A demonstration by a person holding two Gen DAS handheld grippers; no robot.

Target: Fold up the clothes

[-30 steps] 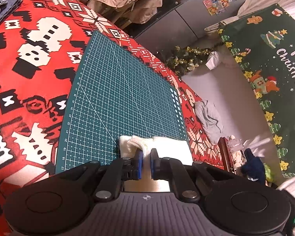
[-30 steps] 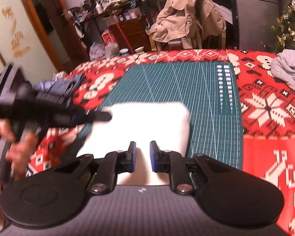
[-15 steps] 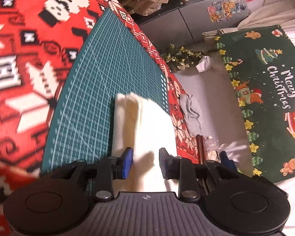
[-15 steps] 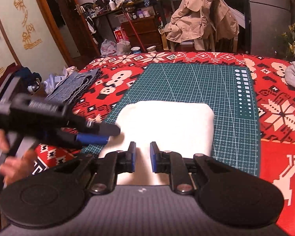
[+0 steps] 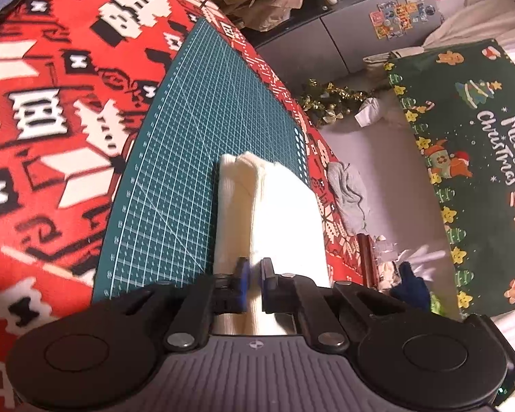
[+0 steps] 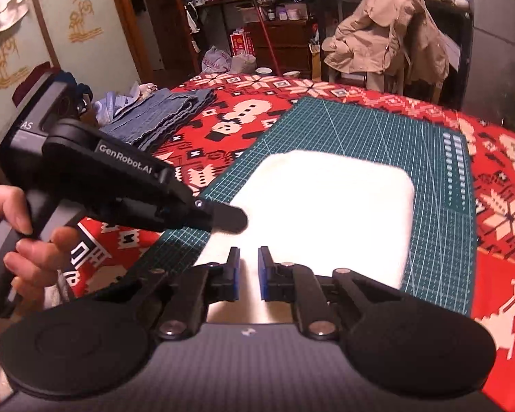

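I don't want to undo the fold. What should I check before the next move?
1. White cloth folded flat on cutting mat: ok.
2. Left gripper fingers, just closing at the cloth's edge, holding it: cannot tell.
3. Right gripper fingers, just closing over the near edge, holding it: cannot tell.
4. Denim stack clear of the cloth: ok.
5. Bare mat beyond the cloth: ok.

A folded cream garment (image 5: 278, 213) lies on the green cutting mat (image 5: 195, 178), along its right edge, over the red patterned cloth (image 5: 51, 130) covering the bench. The left hand-held gripper (image 5: 254, 271) has just been closing, jaws narrowly apart at the garment's near edge.
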